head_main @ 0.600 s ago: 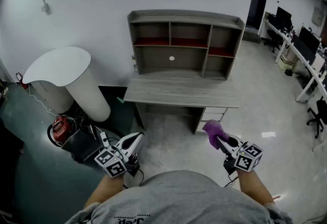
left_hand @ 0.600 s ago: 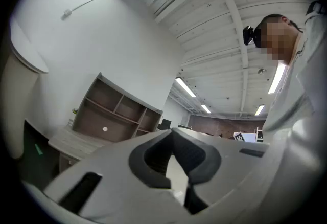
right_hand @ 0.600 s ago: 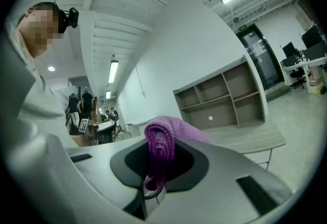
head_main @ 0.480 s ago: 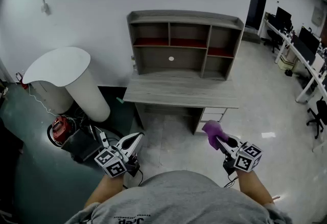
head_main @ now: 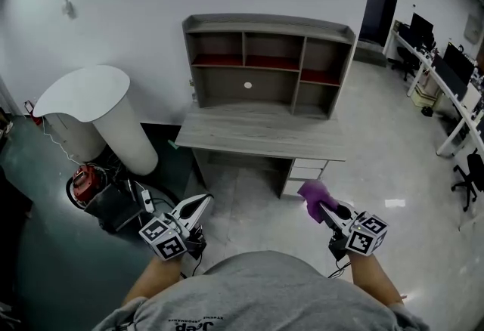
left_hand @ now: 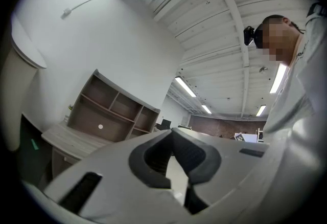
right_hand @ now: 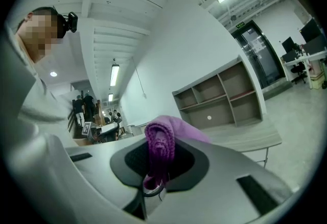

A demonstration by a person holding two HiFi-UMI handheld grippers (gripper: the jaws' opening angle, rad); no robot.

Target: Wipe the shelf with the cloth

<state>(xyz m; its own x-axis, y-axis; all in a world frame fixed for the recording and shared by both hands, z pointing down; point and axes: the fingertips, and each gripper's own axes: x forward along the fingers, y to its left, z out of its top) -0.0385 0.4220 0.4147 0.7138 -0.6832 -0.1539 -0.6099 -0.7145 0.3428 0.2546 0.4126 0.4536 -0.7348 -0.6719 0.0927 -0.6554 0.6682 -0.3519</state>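
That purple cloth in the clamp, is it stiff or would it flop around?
Probably floppy: the purple cloth bunches and folds where the right gripper pinches it. Its knitted texture looks grippy, so it seems unlikely to slip out.

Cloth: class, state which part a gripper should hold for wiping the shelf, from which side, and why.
Probably best to hold the cloth by its bunched rear fold, coming from behind, as the right gripper does. It is soft and shapeless, so the free wad pokes forward toward the shelf.
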